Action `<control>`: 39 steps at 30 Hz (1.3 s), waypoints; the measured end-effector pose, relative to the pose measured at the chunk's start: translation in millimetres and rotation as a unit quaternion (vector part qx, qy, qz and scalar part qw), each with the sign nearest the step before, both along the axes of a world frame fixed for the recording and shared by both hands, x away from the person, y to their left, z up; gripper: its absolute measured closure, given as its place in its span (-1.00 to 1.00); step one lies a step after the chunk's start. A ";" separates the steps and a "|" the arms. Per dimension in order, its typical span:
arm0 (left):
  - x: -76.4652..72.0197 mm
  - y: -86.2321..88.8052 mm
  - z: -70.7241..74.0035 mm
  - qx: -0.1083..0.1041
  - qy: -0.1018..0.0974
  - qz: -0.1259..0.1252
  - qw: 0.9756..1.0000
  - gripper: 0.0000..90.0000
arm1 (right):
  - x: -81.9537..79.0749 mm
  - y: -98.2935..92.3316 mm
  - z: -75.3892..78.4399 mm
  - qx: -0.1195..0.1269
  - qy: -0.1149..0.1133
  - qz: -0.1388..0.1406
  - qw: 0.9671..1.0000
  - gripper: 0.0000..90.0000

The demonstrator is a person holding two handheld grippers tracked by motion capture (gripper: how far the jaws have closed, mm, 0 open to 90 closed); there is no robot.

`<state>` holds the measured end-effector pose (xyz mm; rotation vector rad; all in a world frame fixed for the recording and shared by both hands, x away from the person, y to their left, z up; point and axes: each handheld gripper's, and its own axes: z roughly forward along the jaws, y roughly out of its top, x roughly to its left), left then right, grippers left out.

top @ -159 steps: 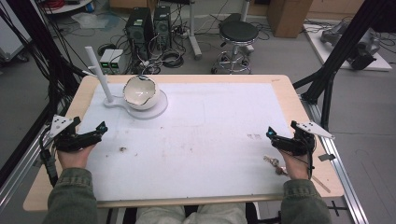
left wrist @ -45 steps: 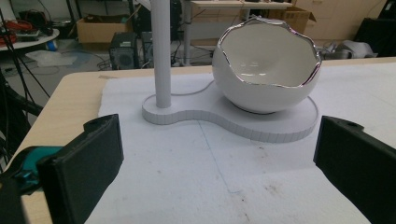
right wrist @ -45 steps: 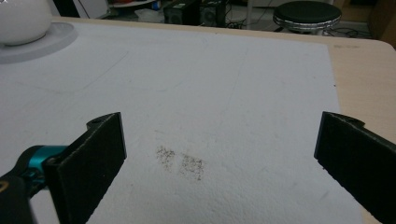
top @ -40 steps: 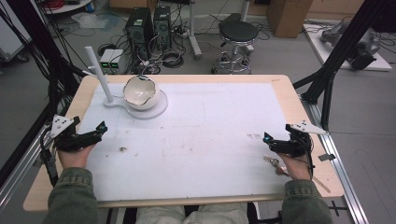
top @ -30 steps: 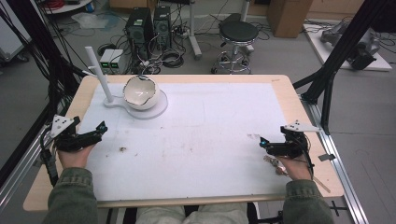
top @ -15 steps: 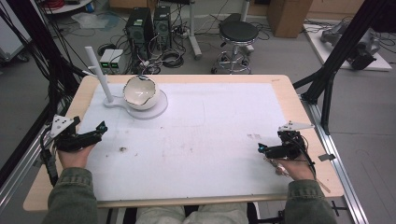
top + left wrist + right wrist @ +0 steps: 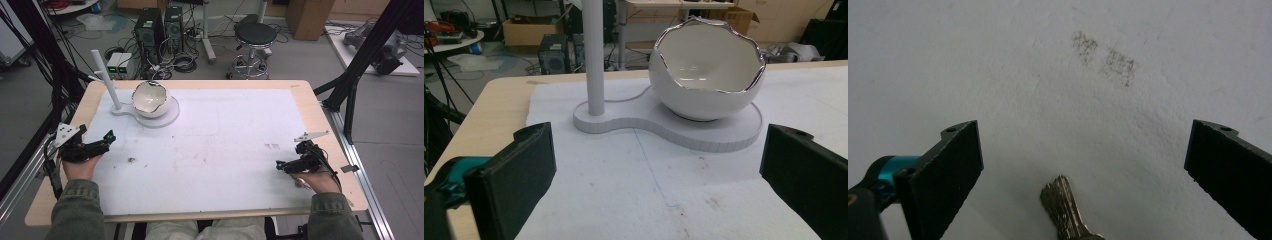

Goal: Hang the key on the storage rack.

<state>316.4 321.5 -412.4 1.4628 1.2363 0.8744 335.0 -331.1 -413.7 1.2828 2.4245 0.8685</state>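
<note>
In the right gripper view we see the right gripper (image 7: 1083, 165) with its two black jaws spread wide, holding nothing, angled down at the white felt mat (image 7: 1048, 75) that covers the table. Between those jaws, near the bottom edge of that view, lies a small brass-coloured metal key (image 7: 1064, 207), flat on the mat with its toothed blade pointing away from the camera; neither jaw touches it, and each stands well to its side. A faint grey smudge (image 7: 1105, 57) marks the mat farther off. From the high view we find the same gripper (image 7: 281, 165) at the right side of the light wooden table (image 7: 300, 90), held in the person's right hand (image 7: 317, 180). The left gripper (image 7: 107, 137) sits at the table's left edge in the left hand, and in the left gripper view its jaws are likewise wide apart and empty, facing a white eggshell-shaped ceramic bowl with a jagged silver rim (image 7: 706, 70) that rests on a flat white stand with an upright post (image 7: 596, 55).
</note>
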 end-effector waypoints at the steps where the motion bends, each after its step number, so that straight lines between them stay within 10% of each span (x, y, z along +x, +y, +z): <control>1: 0.1 -0.1 0.0 -0.001 0.000 0.000 1.000 -0.96 | 0.1 0.2 -0.5 -0.003 0.008 0.002 1.000 -0.97; 14: 0.5 -0.6 -0.2 0.001 0.000 -0.002 1.000 -0.96 | -0.5 -0.5 -7.2 -0.061 0.082 0.029 0.994 -0.89; 39: 1.3 -1.1 -0.9 0.002 -0.001 -0.004 1.000 -0.96 | 0.8 7.4 3.7 -0.128 0.130 0.058 0.981 0.49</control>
